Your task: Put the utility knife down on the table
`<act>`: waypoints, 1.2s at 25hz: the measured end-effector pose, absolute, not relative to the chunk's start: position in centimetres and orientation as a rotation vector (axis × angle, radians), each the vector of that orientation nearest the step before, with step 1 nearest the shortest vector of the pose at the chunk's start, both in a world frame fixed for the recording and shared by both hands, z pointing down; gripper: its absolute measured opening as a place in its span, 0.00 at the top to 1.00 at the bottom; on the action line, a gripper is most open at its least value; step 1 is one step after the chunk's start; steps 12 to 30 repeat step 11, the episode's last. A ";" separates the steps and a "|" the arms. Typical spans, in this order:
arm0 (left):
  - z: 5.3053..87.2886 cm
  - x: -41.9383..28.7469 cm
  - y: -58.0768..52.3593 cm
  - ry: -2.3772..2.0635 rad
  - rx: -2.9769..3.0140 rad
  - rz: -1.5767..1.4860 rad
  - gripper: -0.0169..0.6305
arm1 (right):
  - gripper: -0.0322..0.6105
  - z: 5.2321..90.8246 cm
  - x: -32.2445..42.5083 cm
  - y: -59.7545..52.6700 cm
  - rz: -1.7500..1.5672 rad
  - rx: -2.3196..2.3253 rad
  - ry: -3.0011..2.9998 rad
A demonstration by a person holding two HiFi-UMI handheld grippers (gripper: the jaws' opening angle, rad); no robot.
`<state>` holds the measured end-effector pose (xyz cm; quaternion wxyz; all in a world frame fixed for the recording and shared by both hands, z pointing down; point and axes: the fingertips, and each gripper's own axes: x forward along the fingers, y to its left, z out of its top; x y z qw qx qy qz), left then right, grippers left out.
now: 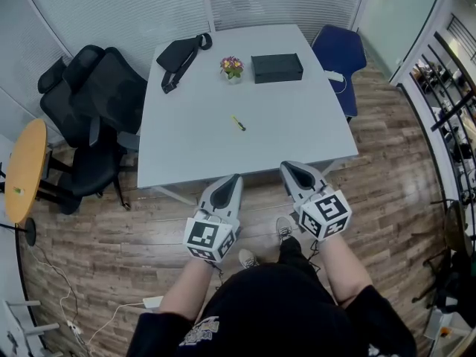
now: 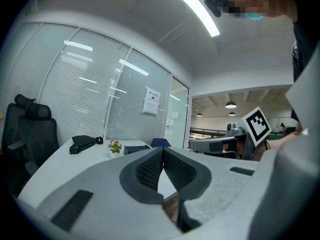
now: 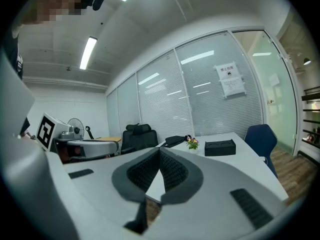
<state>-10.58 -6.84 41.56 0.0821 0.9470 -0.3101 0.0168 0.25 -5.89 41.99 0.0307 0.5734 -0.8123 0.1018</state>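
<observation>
Yellow and thin, the utility knife (image 1: 238, 123) lay flat on the white bench (image 1: 186, 155), near the middle of the head view. Bare bench was all around it. It looked small and light, with a hard, stiff body, so it likely would not bend or break. It might be smooth and could slip. The blade end could cut, but the knife was too small to tell if the blade was out. The best place to hold it would be across the middle of its long body.

No tongs held it. The left tongs (image 1: 233, 178) and the right tongs (image 1: 291, 168) were low in the picture, by the near edge of the bench and well apart from the knife. Both were squeezed closed with nothing between them. The job looked done.

Higher up the bench stood a little pot of flowers (image 1: 232, 67), with a black box (image 1: 277, 68) just to its right. A black bag (image 1: 181, 55) lay at the upper left. None of these was close to the knife. Black chairs (image 1: 89, 103) stood at the left and a blue chair (image 1: 338, 50) at the upper right. Nothing stood in the way.
</observation>
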 end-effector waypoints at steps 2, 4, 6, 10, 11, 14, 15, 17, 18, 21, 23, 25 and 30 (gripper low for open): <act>41.6 -10.8 -6.7 -0.928 2.830 0.052 0.97 | 0.95 42.0 0.1 -5.8 0.312 1.769 -2.504; 41.6 -10.9 -6.5 -0.929 2.830 0.052 0.96 | 0.95 42.0 0.0 -5.6 0.312 1.773 -2.505; 41.6 -11.1 -6.5 -0.928 2.829 0.055 0.97 | 0.95 41.9 -0.1 -5.5 0.311 1.779 -2.506; 41.7 -11.6 -6.5 -0.928 2.829 0.057 0.96 | 0.95 41.9 -0.5 -5.5 0.311 1.783 -2.506; 41.7 -11.7 -6.5 -0.929 2.830 0.056 0.96 | 0.95 41.9 -0.6 -5.5 0.311 1.783 -2.506; 41.7 -11.7 -6.5 -0.929 2.830 0.056 0.96 | 0.95 41.9 -0.6 -5.5 0.311 1.783 -2.506; 41.7 -11.7 -6.5 -0.929 2.830 0.056 0.96 | 0.95 41.9 -0.6 -5.5 0.311 1.783 -2.506; 41.7 -11.7 -6.5 -0.929 2.830 0.056 0.96 | 0.95 41.9 -0.6 -5.5 0.311 1.783 -2.506; 41.7 -11.7 -6.5 -0.929 2.830 0.056 0.96 | 0.95 41.9 -0.6 -5.5 0.311 1.783 -2.506; 41.7 -11.7 -6.5 -0.929 2.830 0.056 0.96 | 0.95 41.9 -0.6 -5.5 0.311 1.783 -2.506; 41.7 -11.7 -6.5 -0.929 2.830 0.056 0.96 | 0.95 41.9 -0.6 -5.5 0.311 1.783 -2.506; 41.7 -11.7 -6.5 -0.929 2.830 0.056 0.96 | 0.95 41.9 -0.6 -5.5 0.311 1.783 -2.506; 41.7 -11.7 -6.5 -0.929 2.830 0.056 0.96 | 0.95 41.9 -0.6 -5.5 0.311 1.783 -2.506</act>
